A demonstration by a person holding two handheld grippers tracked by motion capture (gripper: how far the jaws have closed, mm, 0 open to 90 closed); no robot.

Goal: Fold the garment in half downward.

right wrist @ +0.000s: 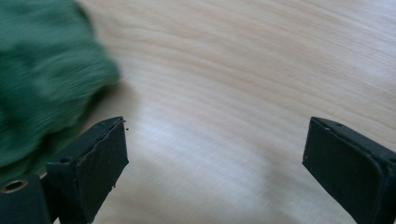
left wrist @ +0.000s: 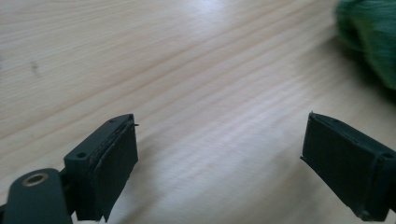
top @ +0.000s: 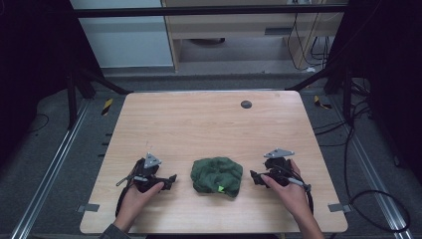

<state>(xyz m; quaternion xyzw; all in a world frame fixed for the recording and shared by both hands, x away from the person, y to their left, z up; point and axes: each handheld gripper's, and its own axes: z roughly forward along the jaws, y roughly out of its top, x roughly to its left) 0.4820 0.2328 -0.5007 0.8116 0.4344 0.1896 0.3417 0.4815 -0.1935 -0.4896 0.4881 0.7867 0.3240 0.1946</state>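
Wooden table (top: 209, 119) w/ crumpled green cloth (top: 217, 176) near front edge, centre, lying between both grippers. Left hand (top: 142, 194) low over tabletop, left gripper (top: 171, 179) aimed right twd cloth, jaws spread wide, nothing held, apart from cloth. Right hand (top: 286, 191) mirrored, right gripper (top: 253, 177) aimed left, jaws wide too, empty, just beside cloth edge. Small dark disc (top: 246, 104) far side of table.

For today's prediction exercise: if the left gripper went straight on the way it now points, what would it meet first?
Probably the bare wooden table; the green cloth lies off to one side of the left gripper, whose jaws stand open.
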